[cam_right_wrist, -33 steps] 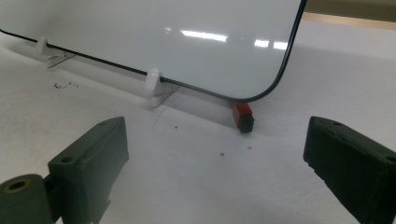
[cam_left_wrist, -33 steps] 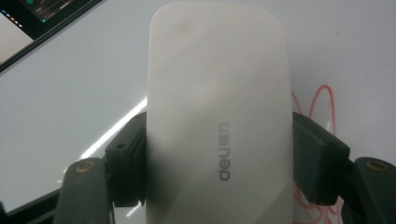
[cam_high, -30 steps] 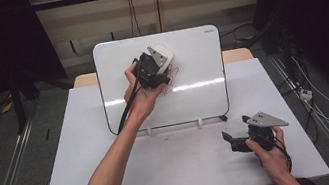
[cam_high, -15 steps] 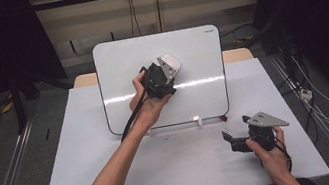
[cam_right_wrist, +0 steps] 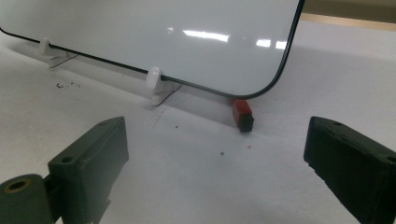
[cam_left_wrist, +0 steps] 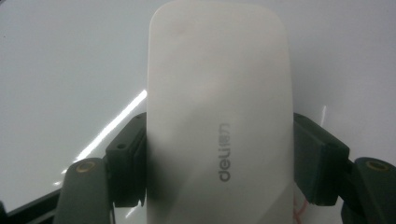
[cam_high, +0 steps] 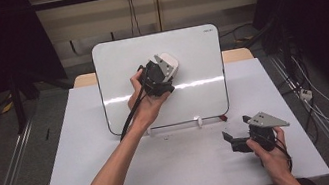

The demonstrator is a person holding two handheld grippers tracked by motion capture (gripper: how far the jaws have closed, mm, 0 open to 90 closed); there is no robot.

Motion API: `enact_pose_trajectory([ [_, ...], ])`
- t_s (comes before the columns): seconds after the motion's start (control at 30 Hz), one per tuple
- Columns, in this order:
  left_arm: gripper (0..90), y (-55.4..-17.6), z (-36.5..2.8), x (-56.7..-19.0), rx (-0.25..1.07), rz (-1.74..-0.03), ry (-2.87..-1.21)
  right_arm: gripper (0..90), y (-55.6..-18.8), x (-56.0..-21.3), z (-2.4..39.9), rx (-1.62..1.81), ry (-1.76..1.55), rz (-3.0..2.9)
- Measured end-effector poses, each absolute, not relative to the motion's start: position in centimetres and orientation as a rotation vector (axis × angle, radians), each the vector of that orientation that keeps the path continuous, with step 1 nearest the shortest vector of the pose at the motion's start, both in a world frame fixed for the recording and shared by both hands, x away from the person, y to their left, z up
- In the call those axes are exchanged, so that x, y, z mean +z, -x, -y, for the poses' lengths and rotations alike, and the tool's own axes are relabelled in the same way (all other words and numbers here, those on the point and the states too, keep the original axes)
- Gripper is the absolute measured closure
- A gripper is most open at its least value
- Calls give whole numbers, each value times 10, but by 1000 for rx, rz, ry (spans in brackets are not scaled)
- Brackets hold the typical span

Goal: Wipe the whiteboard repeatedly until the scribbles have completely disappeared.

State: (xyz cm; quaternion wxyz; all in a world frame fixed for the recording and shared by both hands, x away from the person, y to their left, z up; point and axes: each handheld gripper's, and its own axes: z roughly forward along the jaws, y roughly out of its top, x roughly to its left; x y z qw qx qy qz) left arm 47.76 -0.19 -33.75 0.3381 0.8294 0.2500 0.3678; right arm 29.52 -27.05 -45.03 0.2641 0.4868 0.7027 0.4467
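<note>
Eraser: I had the white eraser (cam_left_wrist: 219, 121) clamped across its sides, its printed back facing the left gripper's camera; in the high view it (cam_high: 168, 65) sat against the upper middle of the whiteboard.
Left gripper: I held the left gripper (cam_high: 162, 75) up at the board face, both black jaws pressed tight on the eraser's flanks, narrowed as far as the eraser's width allowed.
Whiteboard: the whiteboard (cam_high: 196, 51) stood tilted back on the table, a bright strip of glare running across its middle; its surface looked clean around the eraser, with a faint red mark by the right jaw in the left gripper view.
Supports: two small white clips (cam_right_wrist: 153, 79) carried the board's lower edge.
Red piece: a small red and black piece (cam_right_wrist: 243, 114) lay on the table just beside the board's lower right corner.
Right gripper: I kept the right gripper (cam_high: 235, 139) low over the table, near that corner, jaws spread wide with nothing between them.
Table: the white table (cam_high: 86, 151) carried a few dark specks near the clips.
</note>
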Motion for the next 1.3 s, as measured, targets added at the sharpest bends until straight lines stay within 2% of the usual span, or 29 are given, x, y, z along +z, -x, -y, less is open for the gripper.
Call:
enact_pose_trajectory([
  [0.57,308,-504,-41,-308,939,-806,-2067,66,-296,-451,271,1208,-1319,-1898],
  [0.97,308,-504,-34,-307,965,-832,-2062,67,-297,-451,270,1203,-1319,-1900],
  [1.3,308,-497,-14,-317,983,-741,-2111,66,-297,-451,270,1203,-1318,-1900],
])
